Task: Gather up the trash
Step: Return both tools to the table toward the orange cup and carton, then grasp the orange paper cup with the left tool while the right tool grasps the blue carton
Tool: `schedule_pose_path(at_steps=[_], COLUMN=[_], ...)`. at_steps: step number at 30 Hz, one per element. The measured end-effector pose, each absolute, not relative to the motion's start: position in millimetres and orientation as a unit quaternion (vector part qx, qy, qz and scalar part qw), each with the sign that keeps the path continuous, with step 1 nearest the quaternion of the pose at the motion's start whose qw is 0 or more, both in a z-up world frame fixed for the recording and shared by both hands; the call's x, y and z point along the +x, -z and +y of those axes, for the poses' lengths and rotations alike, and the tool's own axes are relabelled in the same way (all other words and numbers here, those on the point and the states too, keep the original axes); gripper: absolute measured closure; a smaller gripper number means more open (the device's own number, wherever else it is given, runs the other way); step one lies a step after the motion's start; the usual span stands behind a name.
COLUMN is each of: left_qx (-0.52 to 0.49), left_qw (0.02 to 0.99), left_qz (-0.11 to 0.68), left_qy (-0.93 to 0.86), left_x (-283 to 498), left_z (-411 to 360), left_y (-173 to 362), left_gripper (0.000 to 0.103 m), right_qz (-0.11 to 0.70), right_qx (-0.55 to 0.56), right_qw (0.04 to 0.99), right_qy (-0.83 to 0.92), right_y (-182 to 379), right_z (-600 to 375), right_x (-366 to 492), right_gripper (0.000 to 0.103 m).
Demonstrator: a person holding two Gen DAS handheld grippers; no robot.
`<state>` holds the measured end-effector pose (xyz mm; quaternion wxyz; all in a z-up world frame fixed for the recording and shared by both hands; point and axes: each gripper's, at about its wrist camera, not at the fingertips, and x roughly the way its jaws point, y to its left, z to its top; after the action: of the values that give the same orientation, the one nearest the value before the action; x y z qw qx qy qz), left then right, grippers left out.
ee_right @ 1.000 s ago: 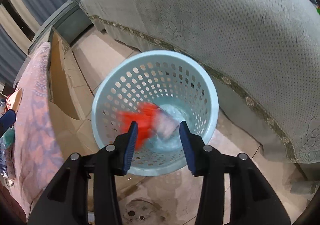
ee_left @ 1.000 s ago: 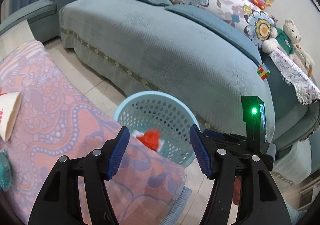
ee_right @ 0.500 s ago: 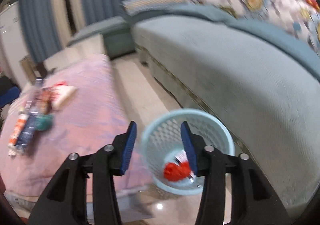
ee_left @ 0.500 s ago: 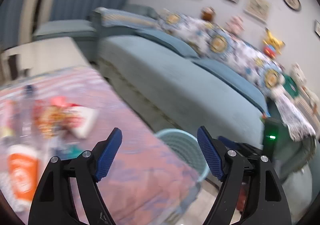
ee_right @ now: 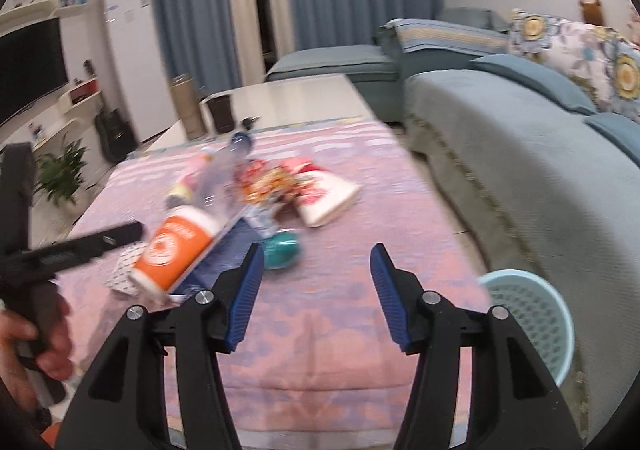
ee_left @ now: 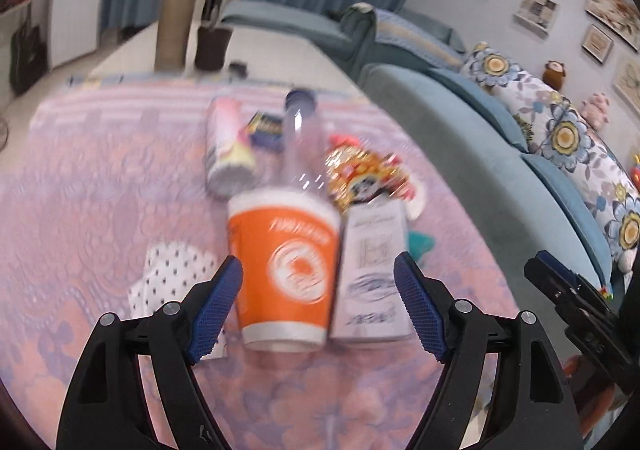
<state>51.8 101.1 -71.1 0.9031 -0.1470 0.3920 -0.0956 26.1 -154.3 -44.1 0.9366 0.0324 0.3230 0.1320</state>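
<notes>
A pile of trash lies on the pink-clothed table [ee_left: 80, 177]. An orange paper cup [ee_left: 286, 270] lies on its side just ahead of my open, empty left gripper [ee_left: 318, 306]. Beside it are a white carton [ee_left: 372, 278], a clear plastic bottle [ee_left: 298, 141], a shiny snack wrapper [ee_left: 360, 173], a white can [ee_left: 230, 153] and a teal scrap [ee_left: 420, 244]. In the right wrist view my open, empty right gripper [ee_right: 316, 290] hovers over the table in front of the cup [ee_right: 176, 250] and teal scrap [ee_right: 282, 248]. The light blue basket [ee_right: 528, 314] stands on the floor at lower right.
A teal sofa [ee_right: 540, 169] with flowered cushions runs along the right. A white low table [ee_right: 288, 97] with a cylinder and a dark cup stands behind. A spotted white napkin [ee_left: 168, 282] lies left of the cup. A TV and fridge stand far left.
Both grippers swung away from the basket, where a red wrapper had dropped in, and now face the trash pile on the table. Both stay open.
</notes>
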Motion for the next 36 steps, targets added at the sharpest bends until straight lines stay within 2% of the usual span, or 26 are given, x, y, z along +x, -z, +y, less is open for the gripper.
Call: schedule_pose_path(at_steps=[10, 12, 13, 20, 27, 28, 36], left_qx=[-0.142, -0.141, -0.140, -0.198, -0.205, -0.204, -0.199], left_qw=[0.882, 0.878, 0.877, 0.872, 0.883, 0.884, 0.893], left_qz=[0.440, 0.447, 0.450, 0.434, 0.408, 0.406, 0.384], left_qy=[0.089, 0.094, 0.095, 0.114, 0.110, 0.110, 0.125], left_x=[75, 79, 80, 74, 58, 56, 48], left_z=[105, 104, 104, 120, 125, 125, 116], left_y=[109, 114, 117, 122, 114, 112, 98], left_gripper=[0.028, 0.036, 0.036, 0.039, 0.039, 0.039, 0.039], right_qz=[0.370, 0.381, 0.388, 0.442, 0.494, 0.502, 0.462], right_qx=[0.063, 0.075, 0.081, 0.127, 0.165, 0.172, 0.129], right_qw=[0.910, 0.904, 0.899, 0.866, 0.825, 0.817, 0.852], right_qy=[-0.174, -0.180, -0.185, -0.196, -0.218, -0.223, -0.210], right_y=[66, 71, 74, 94, 121, 126, 99], right_z=[-109, -105, -103, -97, -81, -79, -93], right_x=[51, 58, 62, 84, 110, 113, 94], right_gripper=[0.051, 0.051, 0.051, 0.051, 0.051, 0.058, 0.070])
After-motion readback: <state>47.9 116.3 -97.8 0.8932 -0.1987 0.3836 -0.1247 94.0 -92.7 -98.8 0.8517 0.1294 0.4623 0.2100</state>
